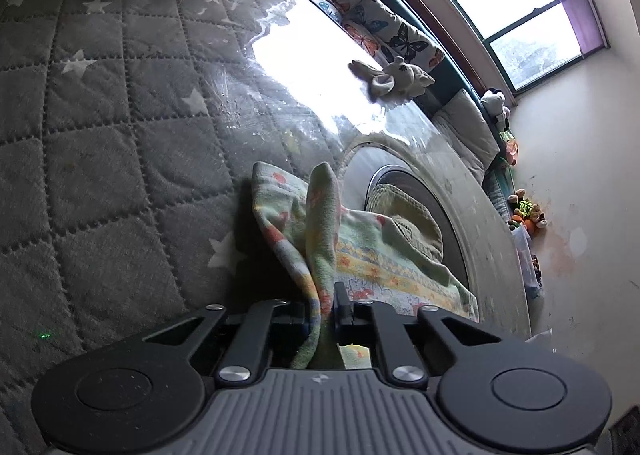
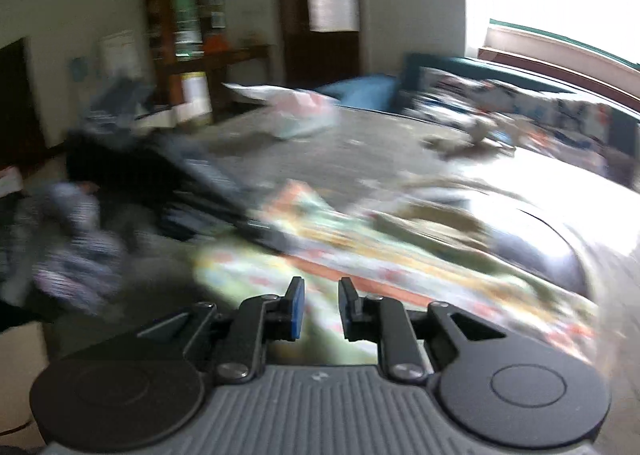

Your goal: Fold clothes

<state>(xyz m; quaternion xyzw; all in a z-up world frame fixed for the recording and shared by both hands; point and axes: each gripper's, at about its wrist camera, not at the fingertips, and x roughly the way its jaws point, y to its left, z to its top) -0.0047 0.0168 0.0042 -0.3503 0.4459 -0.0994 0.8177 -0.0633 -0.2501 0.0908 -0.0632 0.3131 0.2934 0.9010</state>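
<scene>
Pastel garment pinched on quilted bed

Patterned green-and-orange garment lies bunched on grey star-quilted bed. Left hand-held gripper is clenched on a garment fold. Right hand-held gripper, jaws parted and empty, hovers above the garment; view blurred.

grey star-quilted bed; window beyond its far edge, strong daylight; butterfly-print cushion below window; white wall beside window.

We are seeing a pale green cloth with orange flowers lying rumpled on the quilt, one fold standing up.
</scene>
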